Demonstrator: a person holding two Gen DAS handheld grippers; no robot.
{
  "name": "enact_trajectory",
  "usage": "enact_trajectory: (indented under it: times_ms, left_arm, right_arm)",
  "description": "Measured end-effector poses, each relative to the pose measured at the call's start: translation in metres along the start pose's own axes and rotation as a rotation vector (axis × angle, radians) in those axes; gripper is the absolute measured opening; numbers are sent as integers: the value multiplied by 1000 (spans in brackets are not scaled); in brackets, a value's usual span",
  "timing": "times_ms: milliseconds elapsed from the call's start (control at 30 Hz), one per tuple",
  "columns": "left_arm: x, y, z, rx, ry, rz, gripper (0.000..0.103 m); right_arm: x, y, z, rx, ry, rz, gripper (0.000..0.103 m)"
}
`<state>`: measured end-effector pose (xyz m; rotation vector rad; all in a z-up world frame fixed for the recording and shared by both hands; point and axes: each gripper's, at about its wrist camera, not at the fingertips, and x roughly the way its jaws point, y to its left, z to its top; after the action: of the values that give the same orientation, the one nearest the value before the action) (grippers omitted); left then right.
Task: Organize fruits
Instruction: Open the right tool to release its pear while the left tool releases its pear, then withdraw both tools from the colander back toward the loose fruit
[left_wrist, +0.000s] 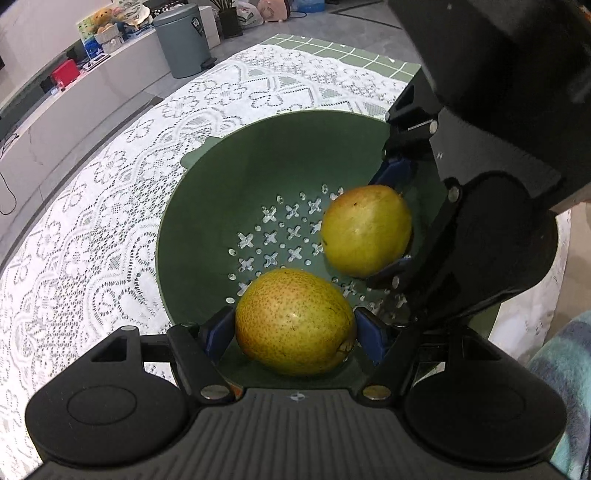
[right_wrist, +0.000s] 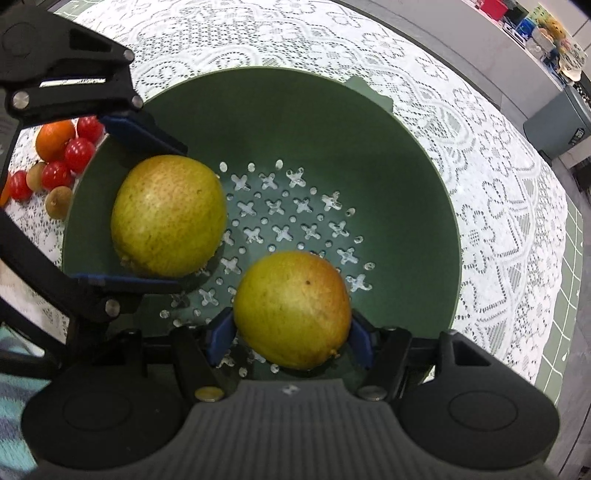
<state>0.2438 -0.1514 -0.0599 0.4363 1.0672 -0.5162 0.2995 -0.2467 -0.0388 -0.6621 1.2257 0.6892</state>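
A green colander (left_wrist: 229, 177) stands on a white lace cloth. My left gripper (left_wrist: 293, 326) is shut on a speckled yellow pear (left_wrist: 291, 317), its blue pads pressing both sides, low inside the colander. The right gripper (left_wrist: 386, 221) comes in from the right, shut on a second yellow pear (left_wrist: 364, 229) over the perforated bottom. In the right wrist view, the right gripper (right_wrist: 291, 332) clamps its pear (right_wrist: 291, 306) in the colander (right_wrist: 388, 155), and the left gripper (right_wrist: 144, 206) holds the other pear (right_wrist: 166, 218) at the left. Whether either pear rests on the bottom is not visible.
Several red cherry tomatoes (right_wrist: 79, 153), an orange (right_wrist: 53, 138) and small brown fruits (right_wrist: 59, 199) lie on the lace cloth (left_wrist: 92, 206) left of the colander. A green gridded mat (left_wrist: 343, 51) covers the table's far end. A grey bin (left_wrist: 183, 38) stands on the floor.
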Motion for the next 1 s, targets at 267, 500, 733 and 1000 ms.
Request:
enact_trajectory:
  times_ms: [267,500,733,1000]
  left_arm:
    - [2,-3,3,10,3,12,81]
    - [-13,-9,3,7,-39,9,82]
    - [-43,-4,-2,-74,-118,11,82]
    - [-83,-2,-20,-150,-207,59,82]
  right_arm:
    - [-6,2,-4,-9,-12,-11,69]
    - [-23,4,-6,-15,-51,-32,71]
    - [-45,1,-12,34,-114,-74,80]
    - [-75,13,-21,123,-212,-108,86]
